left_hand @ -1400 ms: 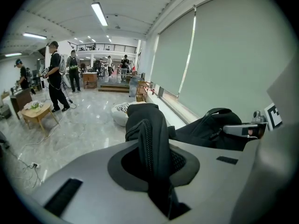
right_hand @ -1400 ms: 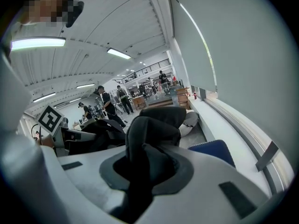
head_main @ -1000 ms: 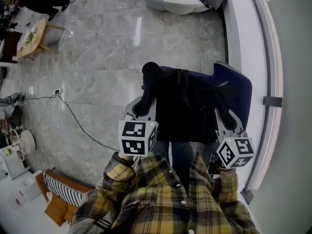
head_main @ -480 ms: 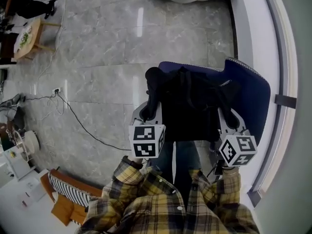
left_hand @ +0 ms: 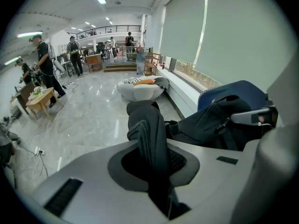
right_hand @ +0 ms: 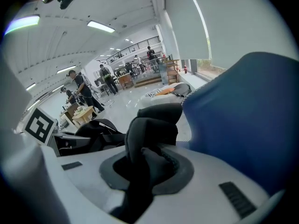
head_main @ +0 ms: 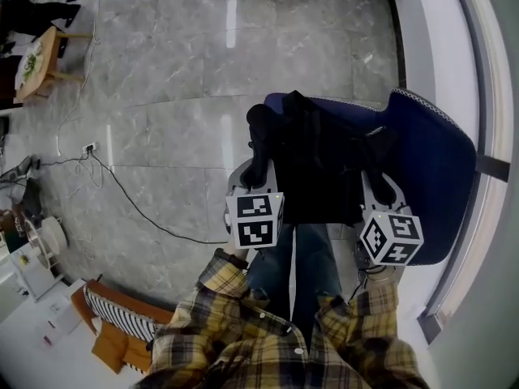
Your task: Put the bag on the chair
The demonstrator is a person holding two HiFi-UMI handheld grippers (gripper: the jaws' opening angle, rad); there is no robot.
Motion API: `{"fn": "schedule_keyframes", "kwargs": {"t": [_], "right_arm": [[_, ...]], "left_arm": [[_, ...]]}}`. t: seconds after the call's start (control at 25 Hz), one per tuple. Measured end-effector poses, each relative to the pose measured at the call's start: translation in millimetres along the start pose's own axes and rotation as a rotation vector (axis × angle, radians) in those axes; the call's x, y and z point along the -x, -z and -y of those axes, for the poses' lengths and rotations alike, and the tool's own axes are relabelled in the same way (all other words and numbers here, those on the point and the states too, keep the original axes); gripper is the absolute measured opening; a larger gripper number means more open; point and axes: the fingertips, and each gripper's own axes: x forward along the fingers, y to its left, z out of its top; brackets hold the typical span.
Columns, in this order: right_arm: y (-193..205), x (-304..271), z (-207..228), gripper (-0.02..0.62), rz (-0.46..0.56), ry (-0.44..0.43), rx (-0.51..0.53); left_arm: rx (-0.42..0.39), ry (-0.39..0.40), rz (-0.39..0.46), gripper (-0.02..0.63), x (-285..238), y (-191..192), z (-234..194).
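Note:
A black backpack (head_main: 316,164) hangs between my two grippers, over the seat of a blue chair (head_main: 434,168). My left gripper (head_main: 246,181) is shut on a padded black shoulder strap (left_hand: 147,134) that rises out of its jaws. My right gripper (head_main: 381,186) is shut on the other black strap (right_hand: 149,134), close beside the chair's blue backrest (right_hand: 238,125). In the left gripper view the bag's body (left_hand: 219,122) lies to the right, in front of the chair. Whether the bag's bottom touches the seat is hidden.
Grey marble floor (head_main: 162,96) spreads to the left, crossed by a black cable (head_main: 138,209). A white window ledge (head_main: 454,55) runs along the right behind the chair. A small wooden table (head_main: 36,59) stands far left. Several people (left_hand: 44,64) stand in the distance, near a white beanbag (left_hand: 140,87).
Both grippers and the bag have moved right and forward, so that the bag now lies further over the chair's seat. The grip on both straps is unchanged.

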Motion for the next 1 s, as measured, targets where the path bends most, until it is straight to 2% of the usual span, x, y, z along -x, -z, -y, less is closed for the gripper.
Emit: {"fn": "schedule_keyframes", "kwargs": {"t": [0.36,0.48,0.72,0.84,1.0], "right_arm": [[45.8,-41.8,20.5,0.072,-0.072,0.045,-0.034],[56.0,-52.9,24.4,0.072,-0.103,0.061,0.009],[62.2,-65.9,28.6,0.077,-0.125,0.074,0.116],[67.4,-72.6,31.7,0.08,-0.131,0.093,0.171],[74.3,-78.8,30.4,0.084,-0.108,0.057,0.203]], "left_arm": [[-0.024,0.012,-0.043,0.06,-52.7,33.7,-1.2],[-0.026,0.017,-0.061,0.06,-68.1,42.8,-3.6],[0.0,0.012,-0.036,0.06,-82.1,51.2,-6.0],[-0.014,0.009,-0.024,0.06,-88.5,57.1,-6.0],[-0.014,-0.013,0.024,0.06,-94.3,62.3,-9.3]]}}
